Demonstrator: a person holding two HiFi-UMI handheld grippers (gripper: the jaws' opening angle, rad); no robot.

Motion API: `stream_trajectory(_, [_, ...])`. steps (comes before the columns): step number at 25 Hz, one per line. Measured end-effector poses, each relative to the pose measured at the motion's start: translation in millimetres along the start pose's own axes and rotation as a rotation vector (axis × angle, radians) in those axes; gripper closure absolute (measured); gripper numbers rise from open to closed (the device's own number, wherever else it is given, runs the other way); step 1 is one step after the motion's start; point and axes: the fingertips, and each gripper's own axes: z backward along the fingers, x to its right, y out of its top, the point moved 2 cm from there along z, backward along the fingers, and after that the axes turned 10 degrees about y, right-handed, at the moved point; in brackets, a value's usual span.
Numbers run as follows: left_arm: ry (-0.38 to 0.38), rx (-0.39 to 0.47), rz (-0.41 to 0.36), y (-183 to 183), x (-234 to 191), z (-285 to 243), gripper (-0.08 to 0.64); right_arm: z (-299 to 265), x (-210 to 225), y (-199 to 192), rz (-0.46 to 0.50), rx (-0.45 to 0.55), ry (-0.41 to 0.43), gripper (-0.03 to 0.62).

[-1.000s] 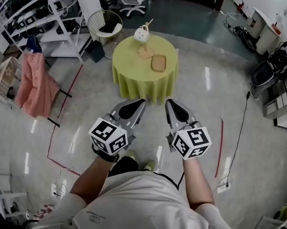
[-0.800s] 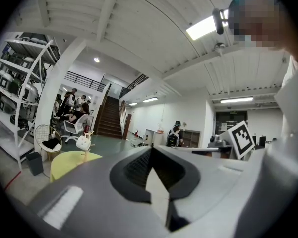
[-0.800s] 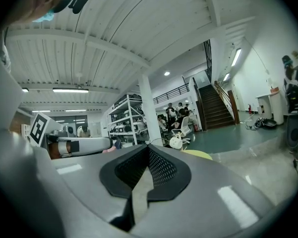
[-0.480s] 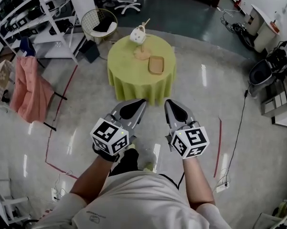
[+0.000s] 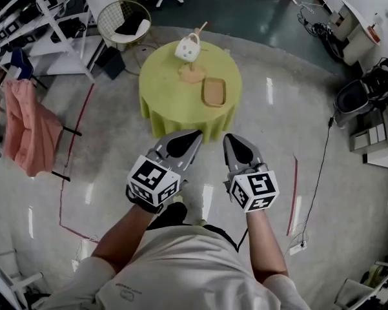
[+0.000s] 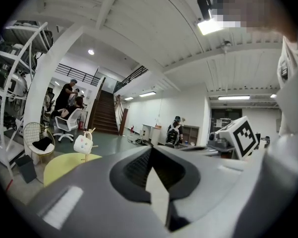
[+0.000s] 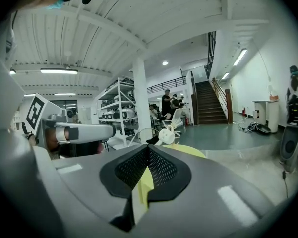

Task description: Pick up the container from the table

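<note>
Head view: white container [image 5: 188, 46] stands on the far part of the round green counter [image 5: 174, 105], near a wooden tray [image 5: 214, 91]; left gripper [image 5: 195, 134] and right gripper [image 5: 227, 138] hang well short of it (over the floor [image 5: 277, 128]).
Left gripper view: jaws together, empty.
Right gripper view: jaws together, empty; container ahead on the counter.

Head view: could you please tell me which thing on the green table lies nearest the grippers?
The shallow wooden tray, on the table's near side; the white container stands farther back.
</note>
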Motion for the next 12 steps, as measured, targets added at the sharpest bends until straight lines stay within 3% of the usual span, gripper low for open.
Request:
stream_trajectory(6, [-0.047, -0.032, -0.003, -13.5, -42.1, -30.6, 0.554, -49.2, 20.7, -20.9, 0.008, -0.066, -0.06, 0.583])
stream_trajectory(12, [-0.041, -0.031, 0.007, -24.9, -68.7, -57.9, 0.554, -77.8, 43.0, -35.8, 0.043, -0.129, -0.077, 0.583])
